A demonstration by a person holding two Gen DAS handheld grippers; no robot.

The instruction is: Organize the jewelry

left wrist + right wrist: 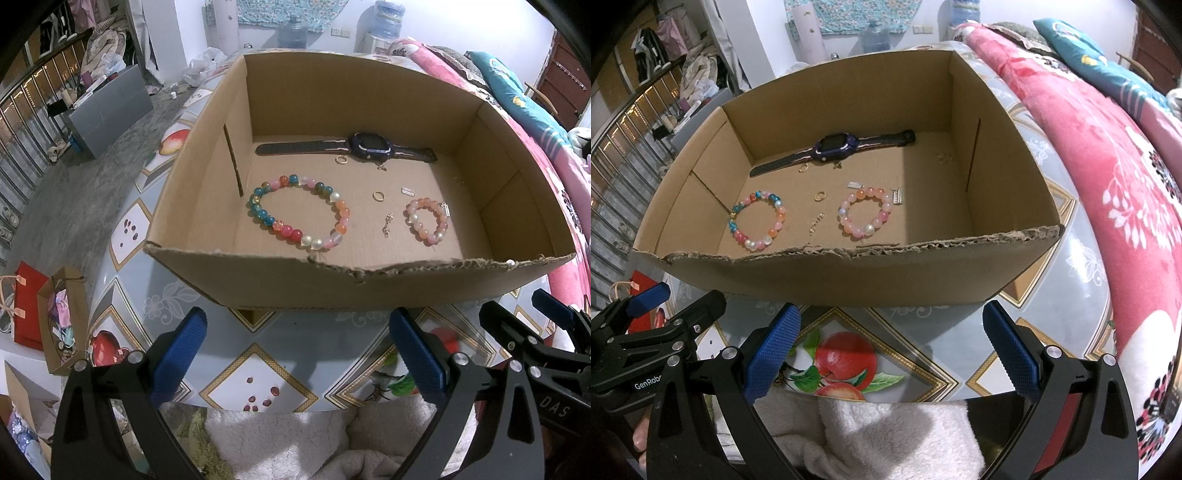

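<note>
Box (pixel 258 280) sits on the tabletop (pixel 258 373), past my two tools, near its right edge beside the bed (pixel 1108 155). In the box: watch (pixel 364 146) along the far wall, big bracelet (pixel 295 210) left, small bracelet (pixel 428 221) right, ring (pixel 378 195) and chain piece (pixel 387 225) between them, second ring (pixel 341 159) just before the watch.

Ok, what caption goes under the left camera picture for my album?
Open left gripper before a cardboard box holding two bead bracelets, a watch and rings.
</note>
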